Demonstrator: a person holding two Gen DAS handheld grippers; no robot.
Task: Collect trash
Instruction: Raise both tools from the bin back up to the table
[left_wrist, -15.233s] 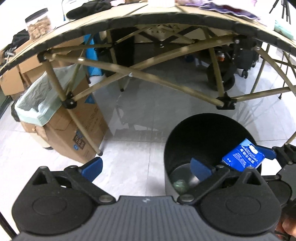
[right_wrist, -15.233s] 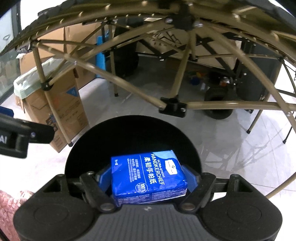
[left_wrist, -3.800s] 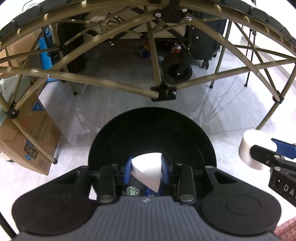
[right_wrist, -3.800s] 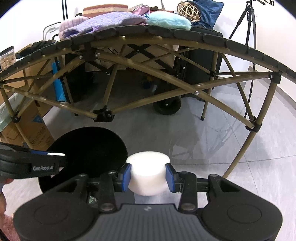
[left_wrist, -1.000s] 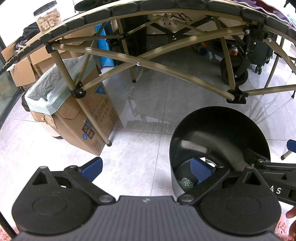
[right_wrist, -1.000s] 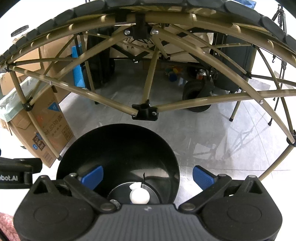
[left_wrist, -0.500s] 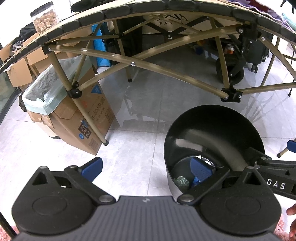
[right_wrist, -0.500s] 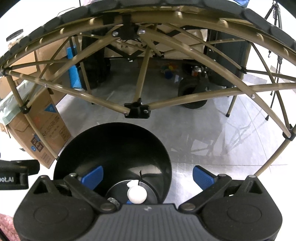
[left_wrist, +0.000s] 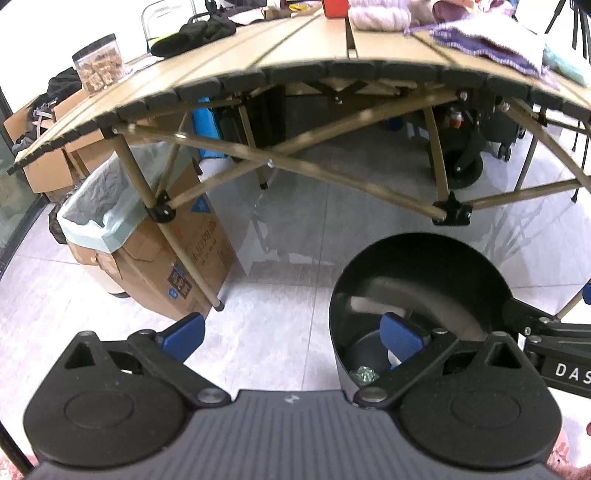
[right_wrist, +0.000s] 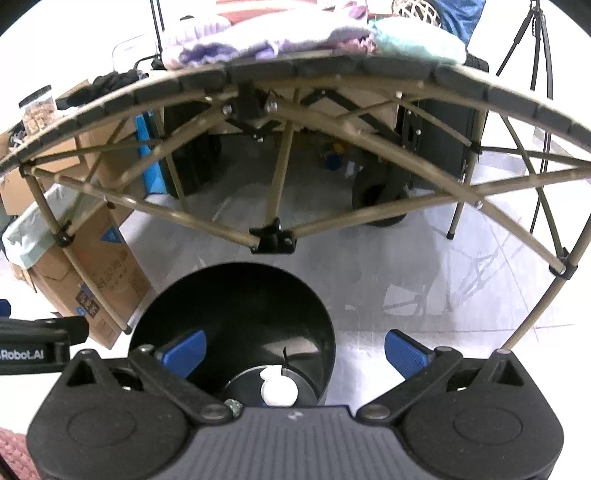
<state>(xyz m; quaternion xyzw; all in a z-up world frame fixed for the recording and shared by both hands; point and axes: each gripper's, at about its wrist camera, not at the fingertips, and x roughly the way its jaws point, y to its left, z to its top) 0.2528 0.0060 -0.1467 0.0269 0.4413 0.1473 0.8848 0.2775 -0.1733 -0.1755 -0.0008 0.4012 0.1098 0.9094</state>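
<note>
Glossy black plastic bin (right_wrist: 236, 295), brown cardboard box (left_wrist: 155, 258), glossy floor tiles (left_wrist: 288, 229)

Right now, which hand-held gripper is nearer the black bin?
Right. The right hand-held gripper hangs open over the black bin; the left hand-held gripper is open, off to the bin's left.
</note>
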